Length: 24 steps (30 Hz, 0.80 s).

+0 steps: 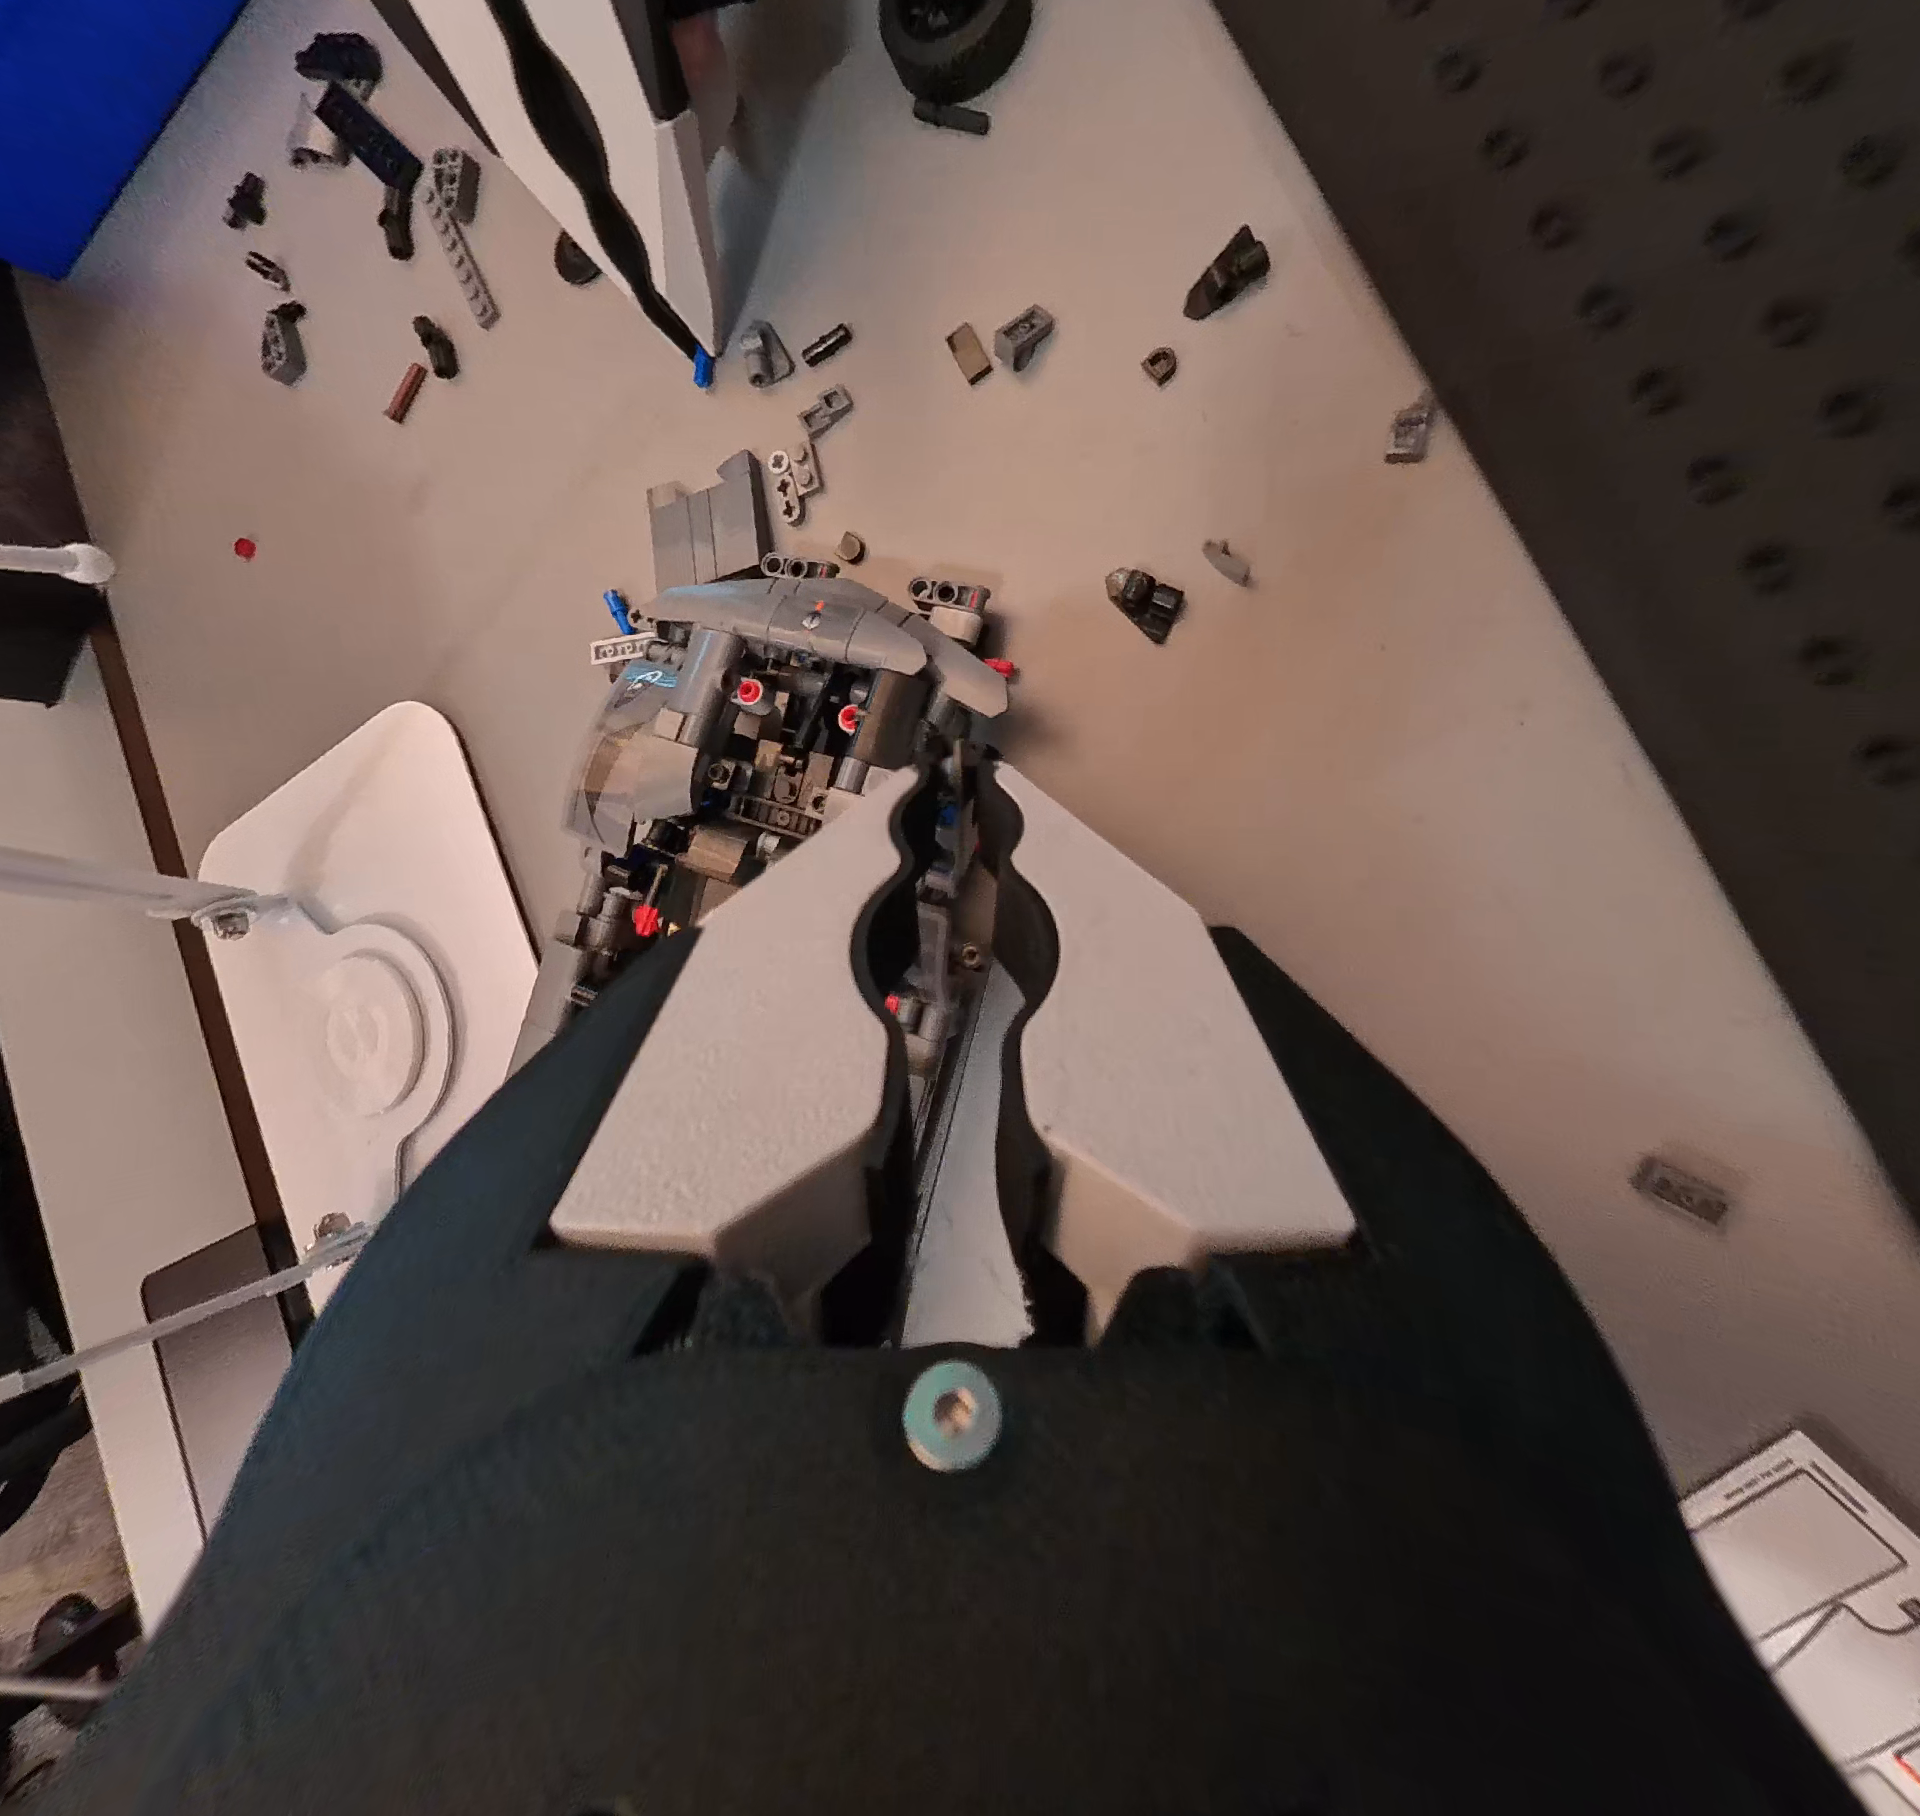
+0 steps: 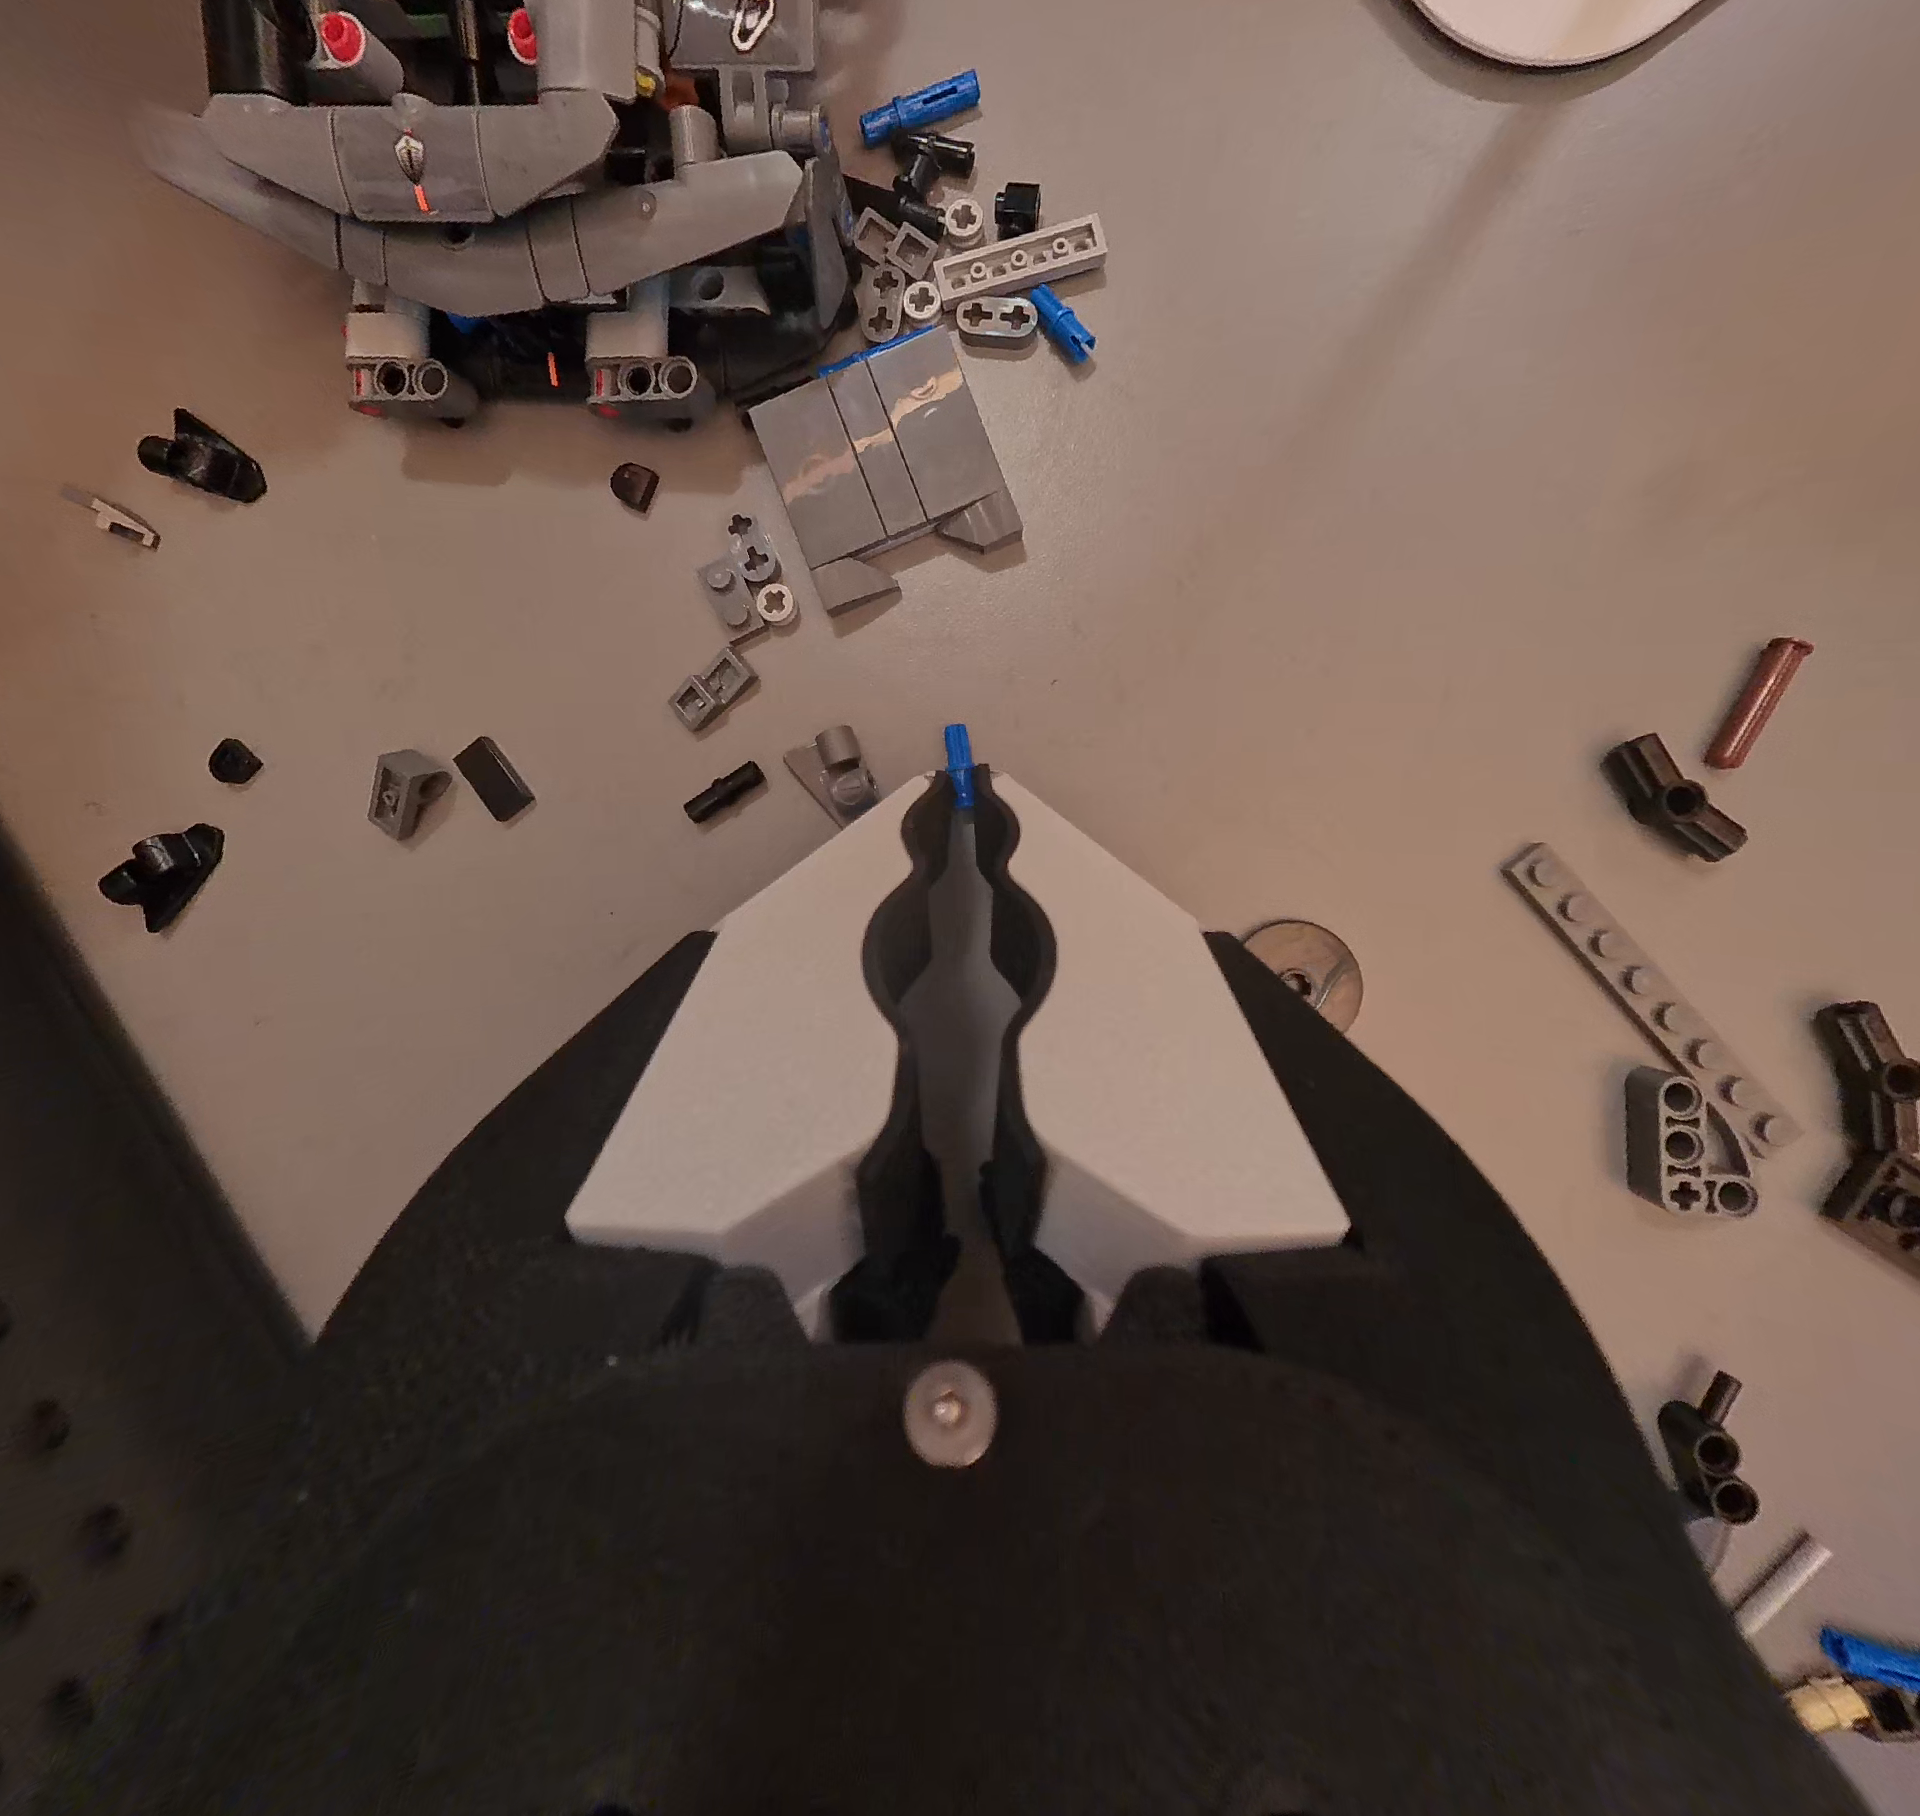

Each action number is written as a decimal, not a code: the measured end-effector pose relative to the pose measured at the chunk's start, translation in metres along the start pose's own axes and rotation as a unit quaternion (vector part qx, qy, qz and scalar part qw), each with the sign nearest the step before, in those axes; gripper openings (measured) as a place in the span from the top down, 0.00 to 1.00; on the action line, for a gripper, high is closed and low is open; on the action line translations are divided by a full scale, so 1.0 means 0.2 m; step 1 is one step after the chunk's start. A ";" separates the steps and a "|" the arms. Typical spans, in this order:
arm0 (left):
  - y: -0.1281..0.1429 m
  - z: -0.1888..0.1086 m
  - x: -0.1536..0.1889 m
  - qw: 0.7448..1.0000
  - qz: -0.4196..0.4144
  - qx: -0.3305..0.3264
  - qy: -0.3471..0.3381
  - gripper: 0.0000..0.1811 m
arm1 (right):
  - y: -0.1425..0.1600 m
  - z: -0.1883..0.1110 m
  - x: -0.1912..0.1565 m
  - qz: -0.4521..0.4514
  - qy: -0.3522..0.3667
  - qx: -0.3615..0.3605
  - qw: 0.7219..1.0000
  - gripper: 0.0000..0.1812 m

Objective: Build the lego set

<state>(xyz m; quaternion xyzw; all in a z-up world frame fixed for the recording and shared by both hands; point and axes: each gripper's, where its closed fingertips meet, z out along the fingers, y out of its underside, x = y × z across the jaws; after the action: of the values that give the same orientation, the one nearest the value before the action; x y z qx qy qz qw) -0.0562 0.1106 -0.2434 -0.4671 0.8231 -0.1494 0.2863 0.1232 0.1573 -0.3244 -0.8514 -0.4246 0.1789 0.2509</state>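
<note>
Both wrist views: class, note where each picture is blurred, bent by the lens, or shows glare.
Left wrist view: the perforated dark panel is smeared with blur, and the wide lens bends the table edges. Right wrist view: sharper; the grey tile panel carries a pale streak of glare, and the blue pin at the right gripper tips looks crisp.

Both wrist views look down, sharing the grey model [image 1: 790,686].

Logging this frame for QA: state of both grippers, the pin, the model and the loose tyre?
left gripper: shut on the lego model, steadying it.
right gripper: shut on the blue pin.
blue pin: pinched at the fingertips, tip sticking out, off the table.
lego model: part-built, on the table.
black tyre: loose on the table, unmounted.
</note>
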 end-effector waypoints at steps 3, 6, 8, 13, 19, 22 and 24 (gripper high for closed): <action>0.00 0.00 0.02 1.000 0.008 -0.003 0.018 0.98 | 0.00 0.00 0.00 0.002 -0.003 0.001 1.000 0.99; 0.00 0.01 0.03 1.000 0.012 -0.003 0.028 0.98 | 0.00 0.00 0.00 0.005 -0.007 0.003 1.000 0.99; 0.00 0.01 0.03 1.000 0.010 0.001 0.024 0.98 | 0.00 0.00 0.00 0.006 -0.008 0.005 1.000 0.99; -0.02 0.02 0.00 1.000 0.003 0.005 0.004 0.98 | -0.03 -0.02 -0.01 0.007 -0.011 0.022 1.000 0.99; -0.05 0.08 -0.04 1.000 -0.010 0.010 -0.013 0.98 | -0.18 -0.14 -0.13 0.012 -0.051 0.100 0.994 0.99; -0.08 0.11 -0.09 0.999 -0.030 0.018 -0.026 0.98 | -0.28 -0.17 -0.23 0.002 -0.062 0.132 0.989 0.99; -0.09 0.13 -0.11 0.998 -0.042 0.023 -0.038 0.98 | -0.34 -0.15 -0.32 -0.004 -0.070 0.145 0.987 0.99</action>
<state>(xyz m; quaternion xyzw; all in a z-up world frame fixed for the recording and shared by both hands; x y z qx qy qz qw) -0.0188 0.1209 -0.2466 -0.4997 0.7879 -0.1621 0.3212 0.0594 0.1313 -0.2552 -0.7898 -0.4143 0.2964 0.3417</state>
